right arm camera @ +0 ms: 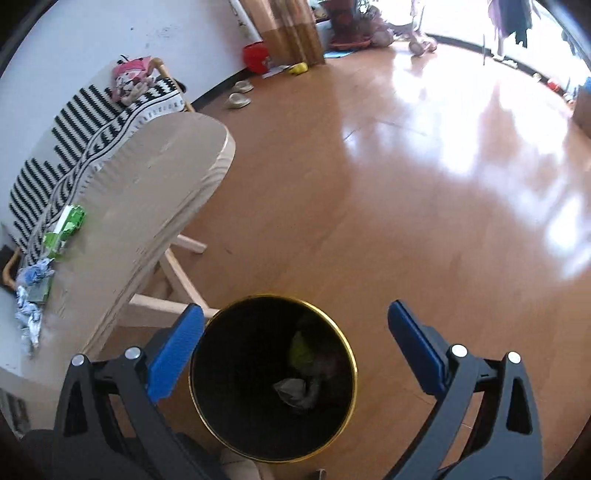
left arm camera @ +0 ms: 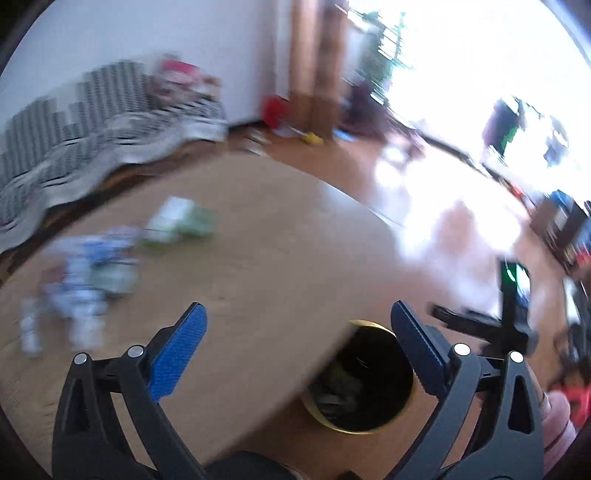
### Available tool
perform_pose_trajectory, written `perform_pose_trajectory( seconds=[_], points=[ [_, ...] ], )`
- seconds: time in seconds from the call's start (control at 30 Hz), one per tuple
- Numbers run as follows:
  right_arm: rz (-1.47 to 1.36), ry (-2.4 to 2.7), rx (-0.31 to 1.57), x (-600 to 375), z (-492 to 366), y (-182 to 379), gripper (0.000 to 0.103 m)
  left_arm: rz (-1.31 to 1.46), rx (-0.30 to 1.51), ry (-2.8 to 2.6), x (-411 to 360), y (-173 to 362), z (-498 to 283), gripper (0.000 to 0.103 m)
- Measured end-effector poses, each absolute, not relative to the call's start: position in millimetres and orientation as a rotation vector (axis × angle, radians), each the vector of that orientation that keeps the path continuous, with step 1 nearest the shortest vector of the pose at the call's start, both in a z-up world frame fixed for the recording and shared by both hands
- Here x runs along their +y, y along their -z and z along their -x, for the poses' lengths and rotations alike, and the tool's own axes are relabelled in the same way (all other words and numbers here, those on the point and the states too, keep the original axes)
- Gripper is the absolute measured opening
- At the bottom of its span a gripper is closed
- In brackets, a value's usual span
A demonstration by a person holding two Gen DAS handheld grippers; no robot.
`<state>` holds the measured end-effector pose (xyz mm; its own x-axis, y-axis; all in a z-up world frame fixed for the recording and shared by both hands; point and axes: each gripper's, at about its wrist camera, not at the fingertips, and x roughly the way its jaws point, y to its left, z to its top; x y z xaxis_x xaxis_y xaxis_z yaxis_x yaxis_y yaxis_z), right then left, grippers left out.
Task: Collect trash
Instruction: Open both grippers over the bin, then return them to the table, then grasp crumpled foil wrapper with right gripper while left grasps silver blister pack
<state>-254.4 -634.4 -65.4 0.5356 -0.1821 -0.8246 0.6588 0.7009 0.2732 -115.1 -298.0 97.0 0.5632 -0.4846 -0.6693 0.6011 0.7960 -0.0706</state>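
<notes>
A black bin with a gold rim (right arm camera: 273, 376) stands on the floor beside the table, with crumpled wrappers (right arm camera: 295, 391) lying inside. My right gripper (right arm camera: 295, 314) hangs open right above its mouth, nothing between the blue pads. In the blurred left wrist view my left gripper (left arm camera: 299, 314) is open and empty over the table's near edge, the bin (left arm camera: 365, 380) showing below it. On the table (left arm camera: 258, 258) lie a green and white wrapper (left arm camera: 181, 221) and a heap of blue and white wrappers (left arm camera: 85, 273). The same green wrapper (right arm camera: 66, 225) and blue heap (right arm camera: 33, 291) show at the right wrist view's left.
A striped blanket (right arm camera: 96, 122) covers a seat behind the table, with a pink soft toy (right arm camera: 133, 77) on it. Slippers (right arm camera: 236, 94), a red bucket (right arm camera: 255, 57) and a curtain (right arm camera: 291, 33) stand by the far wall. Glossy wooden floor (right arm camera: 424, 184) spreads to the right. The other gripper's handle (left arm camera: 491, 325) shows right of the left gripper.
</notes>
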Motion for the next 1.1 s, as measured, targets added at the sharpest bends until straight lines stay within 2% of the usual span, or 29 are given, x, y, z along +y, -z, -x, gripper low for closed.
perform_pose_trajectory(
  seconds=[0.1,0.33,0.47,0.57,0.67,0.8,0.97,1.03,1.1],
  points=[
    [-0.608,0.546,0.856,-622.3,248.4,50.1,0.097,-0.162,0.709,0.441,-227.7,-103.7,93.5,0.097],
    [-0.547,0.381,0.804,-540.7,208.1,-21.5,0.096,0.018,0.811,0.166,-45.4,-73.9,75.2,0.097],
    [-0.51,0.214,0.784,-480.0,176.6,-74.3,0.096,0.192,0.862,0.177,16.7,-63.8,82.0,0.097],
    [-0.429,0.109,0.734,-428.8,145.5,-117.3,0.096,0.137,0.86,0.175,31.1,-62.1,85.4,0.097],
    [-0.324,0.02,0.714,-383.6,108.8,-136.7,0.096,0.115,0.879,0.171,27.3,-59.8,68.1,0.097],
    [-0.293,-0.097,0.749,-324.6,39.9,-116.8,0.096,0.145,0.9,0.143,18.6,-50.8,36.1,0.097],
    [-0.298,-0.181,0.85,-280.0,-38.8,-73.4,0.095,0.162,1.003,0.069,-4.0,-14.5,-29.6,0.097],
    [-0.296,-0.199,0.882,-269.3,-58.5,-58.4,0.092,0.129,1.005,0.04,-11.7,-7.1,-44.6,0.097],
    [-0.301,-0.228,0.926,-263.8,-71.2,-45.1,0.083,0.087,1.02,0.001,-15.6,5.1,-58.8,0.097]
  ],
)
